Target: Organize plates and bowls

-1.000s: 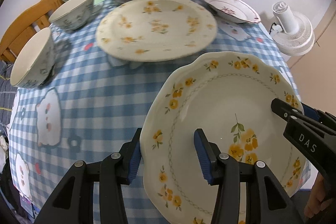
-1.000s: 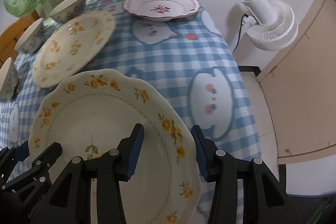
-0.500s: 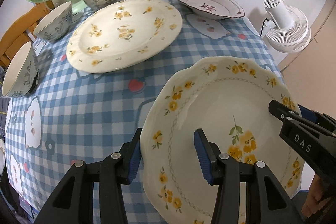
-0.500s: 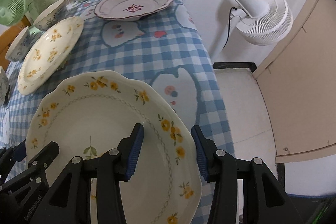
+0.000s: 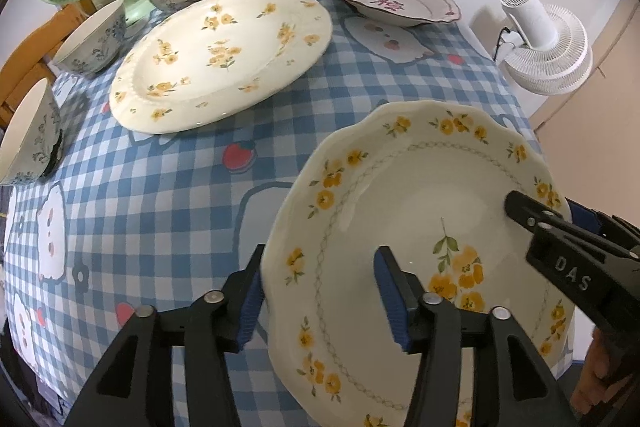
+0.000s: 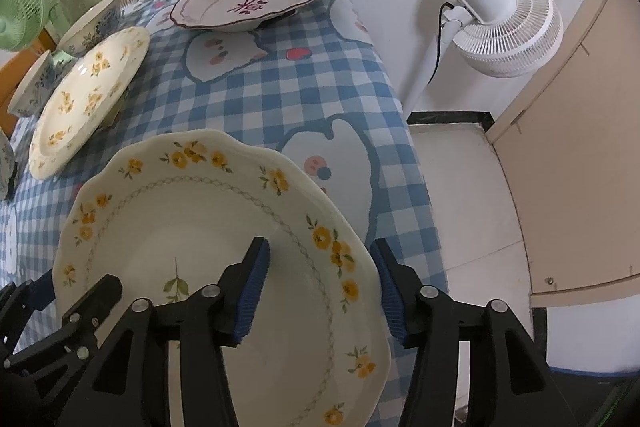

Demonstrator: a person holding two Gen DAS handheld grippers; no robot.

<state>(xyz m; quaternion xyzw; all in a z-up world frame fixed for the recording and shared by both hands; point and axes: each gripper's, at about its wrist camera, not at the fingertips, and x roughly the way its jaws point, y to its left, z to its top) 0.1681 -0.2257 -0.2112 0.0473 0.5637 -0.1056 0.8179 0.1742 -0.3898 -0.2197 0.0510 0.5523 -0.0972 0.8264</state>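
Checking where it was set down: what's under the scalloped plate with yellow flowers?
The scalloped plate lies on the blue checked tablecloth near the table's corner. The cloth beneath is covered, so anything trapped there can't be seen.

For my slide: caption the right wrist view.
Right hand-held gripper, jaws just opening, straddles the scalloped plate's rim on the checked tablecloth.

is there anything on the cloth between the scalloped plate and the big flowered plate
Nothing visible: only bare checked cloth lies between the scalloped plate and the big plate. Both tools, left and right, have just been opening and straddle the scalloped plate's rim.
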